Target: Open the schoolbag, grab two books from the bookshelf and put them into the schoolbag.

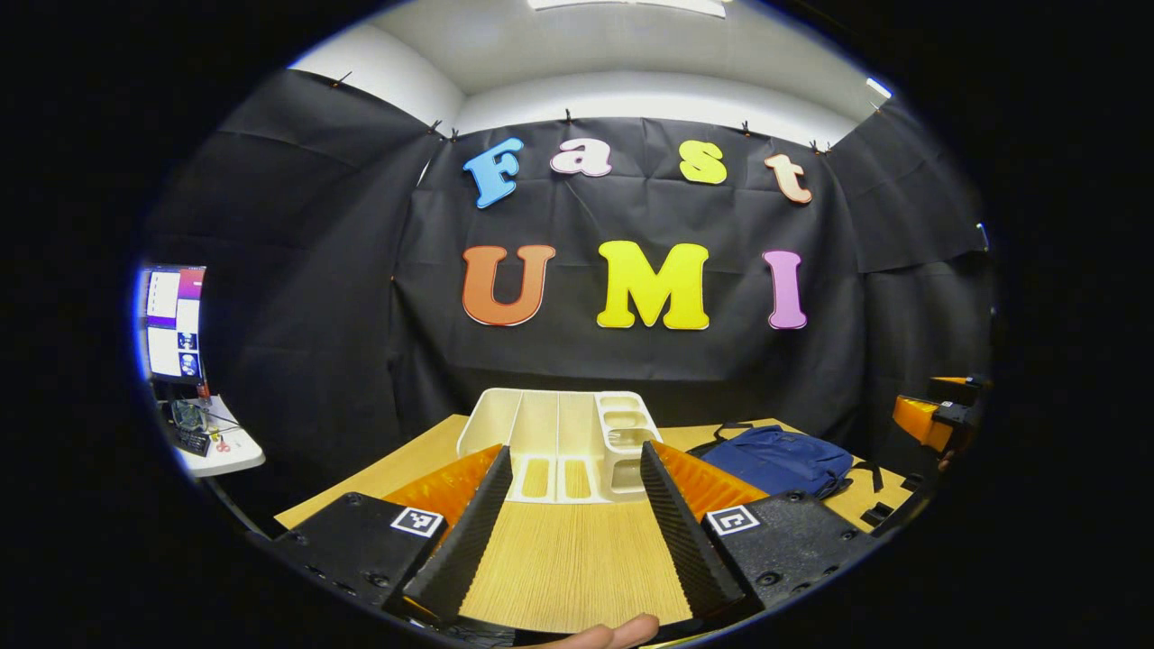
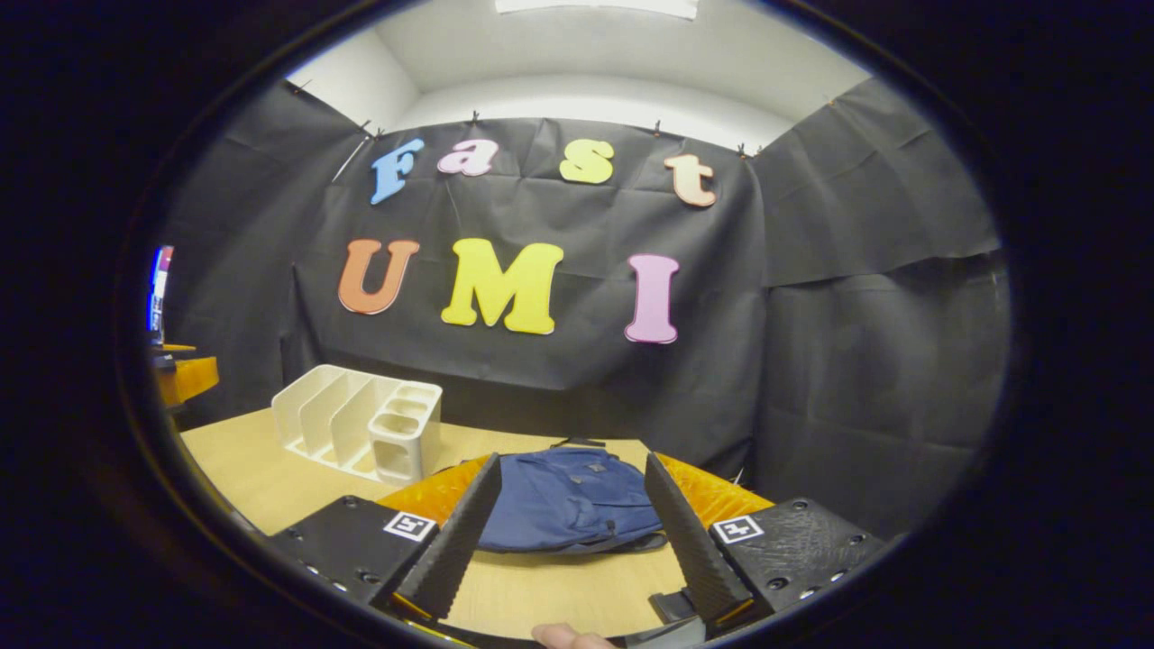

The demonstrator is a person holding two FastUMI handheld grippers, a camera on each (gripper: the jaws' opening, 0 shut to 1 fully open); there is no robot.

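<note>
A white bookshelf rack [image 1: 559, 437] stands on the wooden table [image 1: 577, 568], straight ahead of my left gripper [image 1: 574, 464], which is open with nothing between its fingers. Its slots look empty from here. A dark blue schoolbag [image 1: 780, 458] lies flat to the rack's right. In the right gripper view the schoolbag [image 2: 568, 500] lies closed just beyond my right gripper [image 2: 572, 473], which is open and holds nothing. The rack [image 2: 361, 419] stands to the left there. No books are visible.
A monitor [image 1: 174, 324] and a small white side table [image 1: 216, 446] with clutter stand at the far left. The other gripper's body [image 1: 938, 415] shows at the right edge. Black cloth walls close the table's back and sides.
</note>
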